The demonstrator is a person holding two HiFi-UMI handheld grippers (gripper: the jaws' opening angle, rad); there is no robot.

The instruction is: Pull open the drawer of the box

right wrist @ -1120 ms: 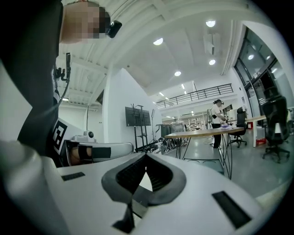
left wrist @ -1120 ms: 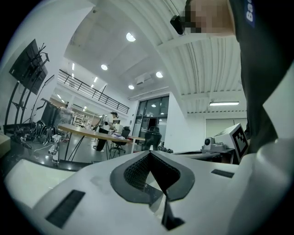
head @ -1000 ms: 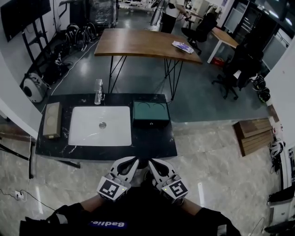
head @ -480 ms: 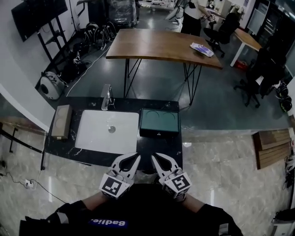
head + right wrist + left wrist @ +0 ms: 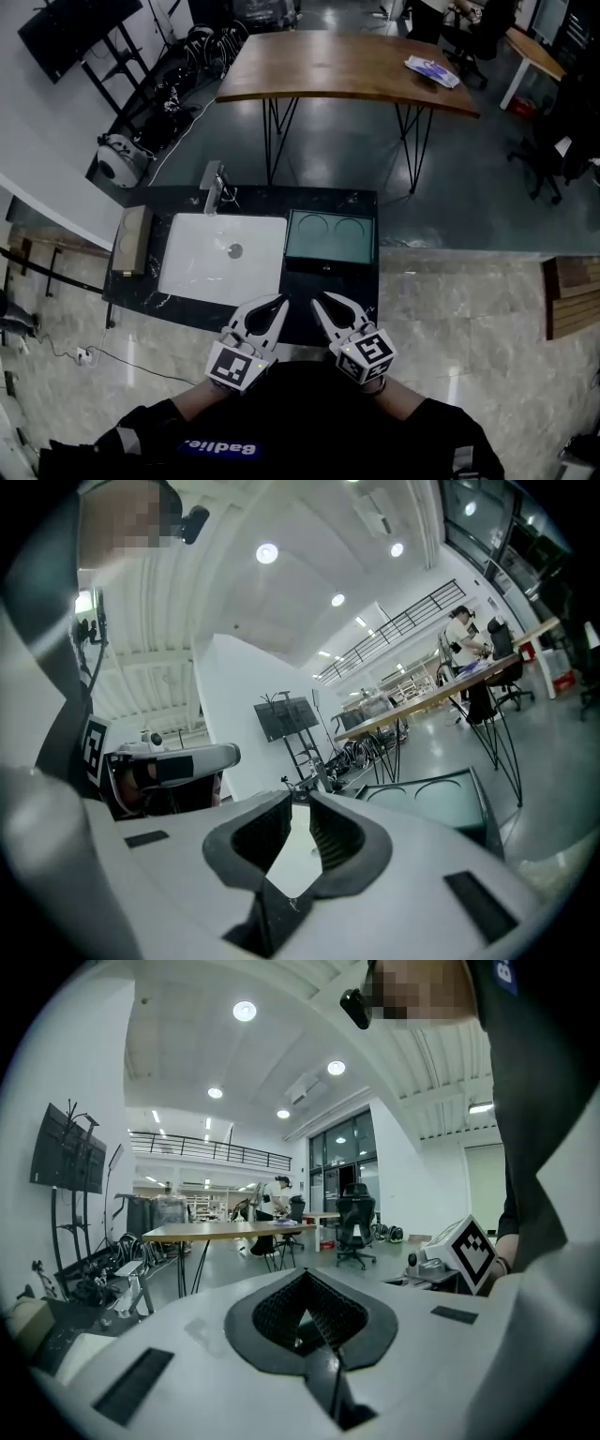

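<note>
Head view puts this at the approach: the green box point(image 5: 330, 236) sits on the dark table point(image 5: 364, 292), its drawer point(image 5: 328, 268) shut, both grippers short of the box. The left gripper point(image 5: 273, 313) is closed and empty. The right gripper point(image 5: 327, 311) is opening with nothing between its jaws, a gap only the right gripper view shows. Next, it likely must reach the drawer front.

tabletop point(image 5: 178, 306): black, stone-like, glossy, white-veined | sink point(image 5: 199, 267): white, smooth, glossy | box point(image 5: 330, 236): dark green, smooth, slight sheen | far table point(image 5: 337, 66): brown wood, satin top | floor point(image 5: 450, 300): pale polished tile, reflective
</note>
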